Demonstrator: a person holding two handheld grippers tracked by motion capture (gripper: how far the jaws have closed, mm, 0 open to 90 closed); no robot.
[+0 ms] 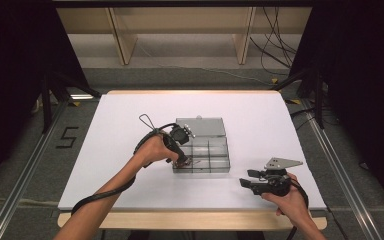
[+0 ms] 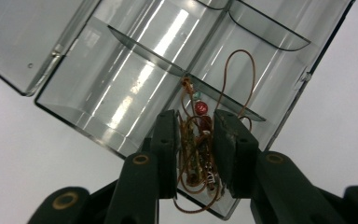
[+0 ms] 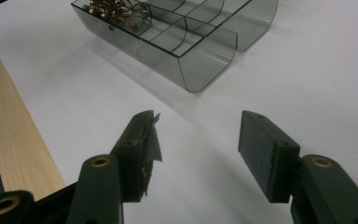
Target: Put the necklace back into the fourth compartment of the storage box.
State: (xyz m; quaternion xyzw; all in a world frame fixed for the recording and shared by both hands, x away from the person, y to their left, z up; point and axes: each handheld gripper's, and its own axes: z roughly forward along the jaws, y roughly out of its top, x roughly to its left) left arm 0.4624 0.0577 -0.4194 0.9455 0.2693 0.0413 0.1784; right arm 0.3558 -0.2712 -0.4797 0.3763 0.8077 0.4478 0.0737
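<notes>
Reaching down into the near-left corner compartment of the clear box [image 1: 202, 145], at the middle of the white table [image 1: 120, 150]: left gripper [image 1: 182, 161], held in the left hand [image 1: 155, 150], cable [image 1: 105, 192] trailing back past the forearm. Seen in the left gripper view with both black jaws standing to either side of a beaded cord necklace [image 2: 198, 140], a tangle of brown cord, a red bead and small dark beads lying in that compartment against the box's outer wall. Parted a little, pads just beside the tangle on each side, pressing on it not clearly at all; one loop of cord arching up over the divider towards the next compartment. Lying flat behind the box, hinged along its far edge: the open lid [image 1: 201, 126]. Standing bare, the other compartments, as far as can be told through the clear dividers.

Farther right, resting low near the table's front edge and well apart from the box: right gripper [image 1: 245, 180] in the right hand [image 1: 287, 197], grey three-cornered plate [image 1: 282, 163] on top. Spread wide in the right gripper view, nothing between the jaws but bare white table, a torn scrap of pad lining curling off the left jaw. Pointing towards the box [image 3: 177, 35], necklace [image 3: 114, 10] bunched in its far corner compartment from that side.
</notes>
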